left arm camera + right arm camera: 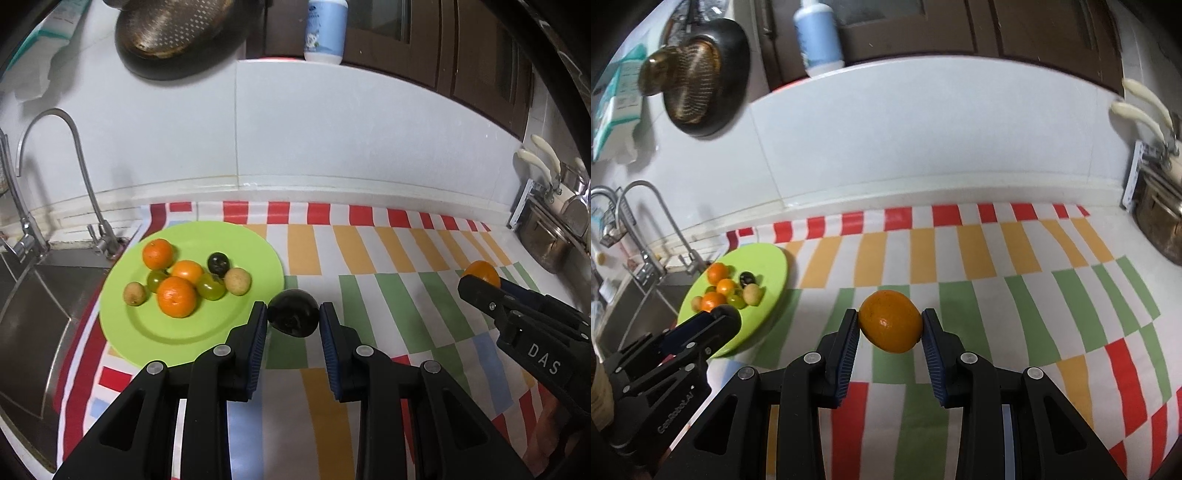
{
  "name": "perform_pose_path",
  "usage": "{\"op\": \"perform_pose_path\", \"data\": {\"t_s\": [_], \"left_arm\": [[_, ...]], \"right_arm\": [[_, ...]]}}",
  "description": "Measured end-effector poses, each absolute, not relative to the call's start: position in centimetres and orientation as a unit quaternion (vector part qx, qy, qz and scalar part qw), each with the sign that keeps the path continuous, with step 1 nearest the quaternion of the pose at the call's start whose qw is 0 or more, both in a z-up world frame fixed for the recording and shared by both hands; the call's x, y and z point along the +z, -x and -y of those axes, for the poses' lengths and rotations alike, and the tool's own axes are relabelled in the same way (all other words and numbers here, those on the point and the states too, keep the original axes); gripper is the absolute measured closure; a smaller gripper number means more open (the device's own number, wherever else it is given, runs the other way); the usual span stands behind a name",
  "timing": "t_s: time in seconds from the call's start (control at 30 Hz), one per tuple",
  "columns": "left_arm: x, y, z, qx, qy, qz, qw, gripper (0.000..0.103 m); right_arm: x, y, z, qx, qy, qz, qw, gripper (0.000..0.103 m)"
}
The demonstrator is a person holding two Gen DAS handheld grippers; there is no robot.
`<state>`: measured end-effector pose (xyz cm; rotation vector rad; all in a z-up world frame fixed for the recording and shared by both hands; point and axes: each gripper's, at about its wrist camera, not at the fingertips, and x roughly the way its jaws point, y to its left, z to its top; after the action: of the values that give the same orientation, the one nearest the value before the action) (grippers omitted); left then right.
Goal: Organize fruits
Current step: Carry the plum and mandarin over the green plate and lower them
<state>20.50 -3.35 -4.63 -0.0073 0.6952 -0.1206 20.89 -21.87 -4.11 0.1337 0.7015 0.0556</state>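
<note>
1. Two tools are in view, each clamped on one fruit above the tabletop's striped cloth [369, 258].
2. Left tool [293, 317] grips a dark plum [293, 318] just beside the green plate [155, 339].
3. Right tool [890, 323] grips an orange [891, 320], well apart from that plate.
4. Eight fruits sit on the plate: three oranges, two green ones, two tan ones, one dark plum.

Worktop [517, 251] covered by a cloth [369, 258] checked in red, orange, green and white. At 9 o'clock, a steel sink [33, 295] with a curved tap [55, 122]. At 11 o'clock on the white tiled wall [314, 129], a perforated metal colander [177, 26] against a dark pan [173, 66]. At 12 o'clock, a white-and-blue bottle [327, 29]. At 3 o'clock, cream-handled knives [539, 155] in a metal rack [546, 229].
</note>
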Motion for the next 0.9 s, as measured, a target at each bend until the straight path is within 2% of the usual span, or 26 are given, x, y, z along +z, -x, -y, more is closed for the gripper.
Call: {"op": "perform_pose_path", "data": {"t_s": [0.9], "left_arm": [[-0.5, -15.3, -5.6, -0.022, 0.008, -0.295, 0.955, 0.074]], "right_arm": [[-0.4, -18.2, 12.6, 0.108, -0.039, -0.304, 0.946, 0.067]]}}
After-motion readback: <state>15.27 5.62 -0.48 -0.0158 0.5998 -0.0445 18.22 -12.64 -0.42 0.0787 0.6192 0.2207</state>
